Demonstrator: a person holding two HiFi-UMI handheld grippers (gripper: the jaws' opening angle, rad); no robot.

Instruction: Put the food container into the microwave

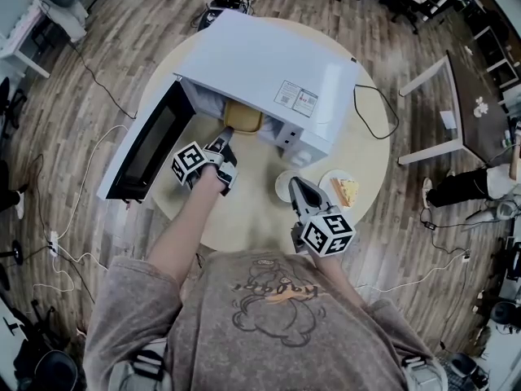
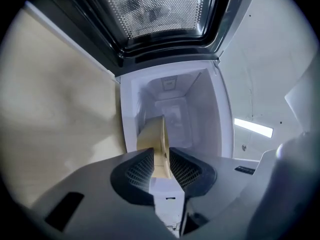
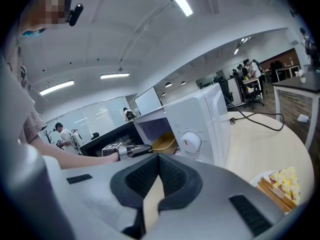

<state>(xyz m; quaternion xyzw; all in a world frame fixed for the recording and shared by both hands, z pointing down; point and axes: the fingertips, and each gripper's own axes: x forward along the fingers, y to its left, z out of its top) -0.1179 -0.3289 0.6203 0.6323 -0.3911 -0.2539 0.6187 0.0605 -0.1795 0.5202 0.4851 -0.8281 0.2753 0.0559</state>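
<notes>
Standing wide at the far left, the microwave door (image 1: pixel 146 149) leaves the cavity fully exposed, and the left gripper (image 1: pixel 226 139) reaches in beside it at the end of a bare, outstretched arm. Its jaws are pressed onto the near wall of the yellow food container (image 1: pixel 243 117), the ribbed pads (image 2: pixel 140 171) pinching that thin wall edge-on with no gap showing. The container lies straight ahead of the fingers, along the line of the jaws, and sits in the mouth of the microwave (image 1: pixel 269 72), partly under its top; whether its base rests on the cavity floor cannot be told. That is the relation the coming move likely turns on — the deep white cavity runs on directly beyond the container, so a straight push along the gripper's own axis should carry it fully in, with the door frame close on the left the thing to keep off. Further right, past the control dial (image 3: pixel 189 141), the right gripper (image 1: pixel 295 186) hangs low over the round table (image 1: pixel 374 161) near the person's body, well apart from the container; its jaws meet at the tips with nothing between them, only tabletop showing below. It is plainly the farther of the two and seems to have no part in this step. Just right of it sits a plate (image 1: pixel 330 181) with what looks like a slice of cake (image 1: pixel 348 191).
</notes>
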